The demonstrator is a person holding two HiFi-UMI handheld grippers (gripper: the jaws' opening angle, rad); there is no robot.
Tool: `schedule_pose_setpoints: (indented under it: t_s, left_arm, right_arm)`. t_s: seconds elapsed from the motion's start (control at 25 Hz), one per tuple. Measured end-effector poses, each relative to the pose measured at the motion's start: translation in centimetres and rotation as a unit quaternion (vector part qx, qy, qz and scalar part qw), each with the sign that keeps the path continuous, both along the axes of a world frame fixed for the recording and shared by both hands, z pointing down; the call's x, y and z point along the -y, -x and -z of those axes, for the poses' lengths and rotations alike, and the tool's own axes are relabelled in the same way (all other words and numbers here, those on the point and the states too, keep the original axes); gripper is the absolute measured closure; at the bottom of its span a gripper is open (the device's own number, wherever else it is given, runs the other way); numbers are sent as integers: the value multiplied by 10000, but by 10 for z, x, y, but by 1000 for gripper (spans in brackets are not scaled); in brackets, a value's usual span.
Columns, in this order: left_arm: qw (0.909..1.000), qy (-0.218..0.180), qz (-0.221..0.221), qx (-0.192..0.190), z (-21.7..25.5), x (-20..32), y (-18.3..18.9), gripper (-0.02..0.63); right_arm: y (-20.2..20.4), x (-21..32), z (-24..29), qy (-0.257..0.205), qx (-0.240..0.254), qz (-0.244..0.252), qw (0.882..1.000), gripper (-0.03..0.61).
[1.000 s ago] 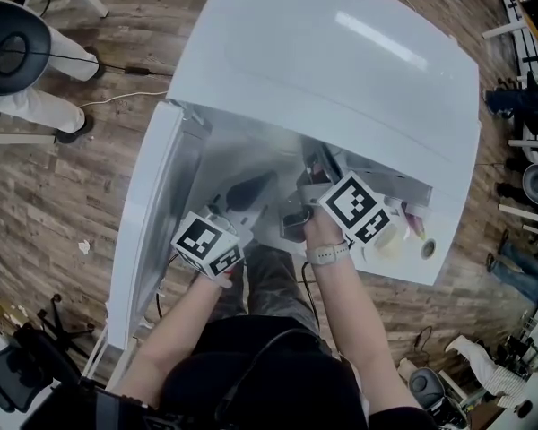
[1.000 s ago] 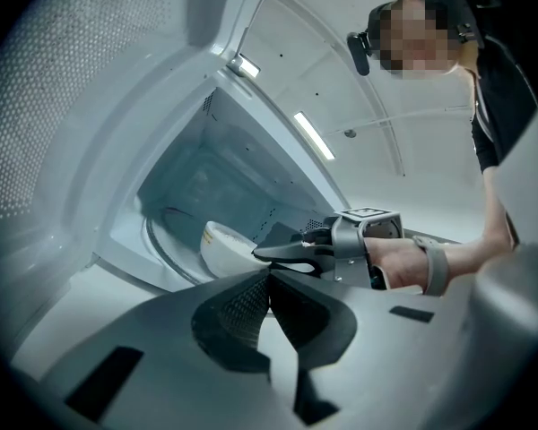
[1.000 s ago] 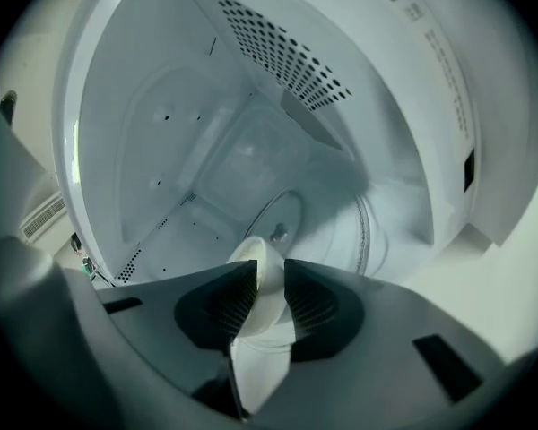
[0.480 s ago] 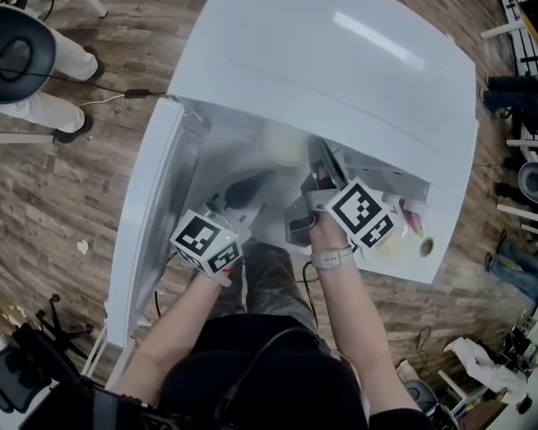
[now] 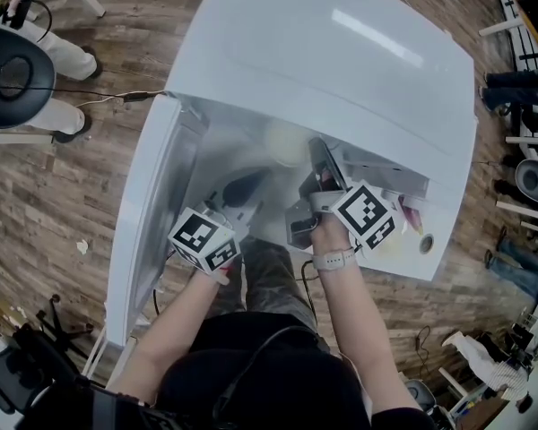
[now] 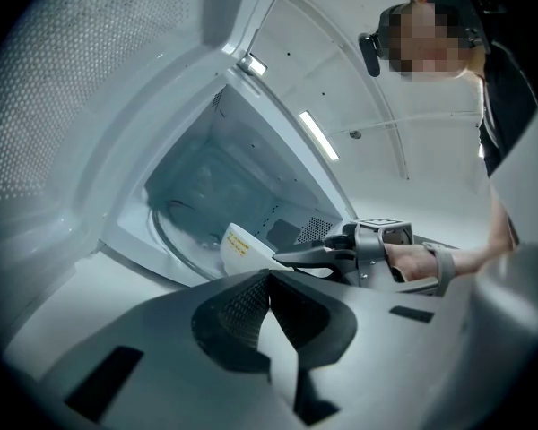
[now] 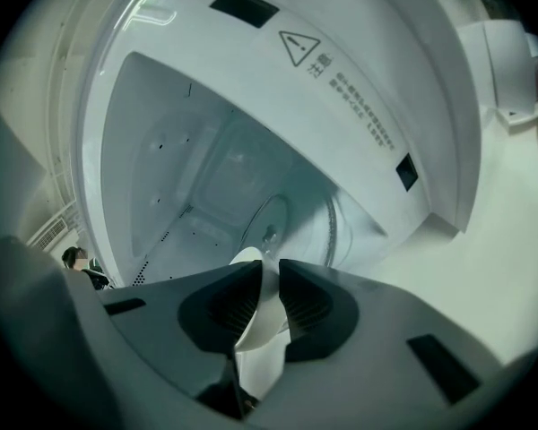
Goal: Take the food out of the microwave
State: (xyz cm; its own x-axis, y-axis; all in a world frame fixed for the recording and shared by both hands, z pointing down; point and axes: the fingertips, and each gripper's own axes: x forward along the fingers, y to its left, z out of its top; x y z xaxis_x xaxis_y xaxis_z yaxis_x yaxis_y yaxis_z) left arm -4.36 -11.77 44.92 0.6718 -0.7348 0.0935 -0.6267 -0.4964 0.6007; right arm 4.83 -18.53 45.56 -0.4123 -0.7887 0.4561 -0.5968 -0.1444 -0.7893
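Pinching the bowl point(image 7: 255, 343) by its rim, jaws just closing, the right gripper point(image 7: 269, 271) readies to draw it from the microwave point(image 5: 341, 52); the left gripper point(image 6: 269, 280) waits shut, empty.

White food container point(image 6: 242, 247) tilted at the mouth of the open microwave point(image 5: 341, 52)

The microwave is a white box with its door point(image 5: 148, 231) swung wide to the left, baring a pale cavity with a round glass turntable point(image 7: 282, 218) on its floor. The food container, a pale tub with a small yellow label, leans at the front of the cavity. Its thin wall stands between the jaws of the right tool point(image 7: 267, 271), which have just been closing and press on it.
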Motion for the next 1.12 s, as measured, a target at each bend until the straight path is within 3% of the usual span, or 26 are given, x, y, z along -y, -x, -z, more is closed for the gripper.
schedule_pose_setpoints:
  t_s: [0.36, 0.48, 0.6, 1.0, 1.12]
  left_arm:
    - [9996, -75, -201, -183, 6, 5, -5, 600]
    - [9998, -109, -161, 10, 6, 10, -6, 515]
    - [9997, -151, -172, -9, 9, 12, -7, 509]
    - [9977, 413, 365, -390, 11, 26, 0, 502]
    - [9968, 613, 433, -260, 6, 31, 2, 502]
  right_arm:
    - [0, 2, 0, -43, 47, 41, 10000, 503]
    - [0, 1, 0, -91, -21, 76, 9999, 503]
    - [-1, 0, 0, -125, -50, 77, 9999, 503]
    - [-6, -1, 1, -289, -186, 173, 9993, 503]
    - [-5, -3, 2, -377, -277, 240, 9986, 503]
